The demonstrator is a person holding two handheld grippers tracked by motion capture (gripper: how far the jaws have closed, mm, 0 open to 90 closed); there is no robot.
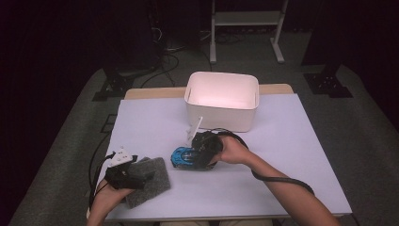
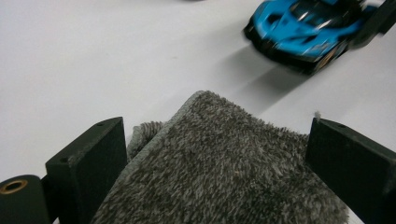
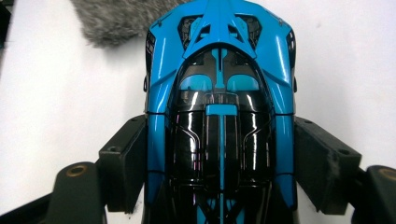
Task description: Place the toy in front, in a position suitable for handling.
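Between right tool (image 3: 219, 163) jaws: blue car (image 3: 219, 93), sides clamped.

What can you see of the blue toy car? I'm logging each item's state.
The blue toy car is a glossy, plastic-looking sports car model, bright blue with a black cabin and a blue centre stripe. It sits upright on the white table, between the grey cloth and the white bin. The right gripper grips it, one jaw against each flank.

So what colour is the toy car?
Bright blue with black, seen best in the right gripper view: toy car.
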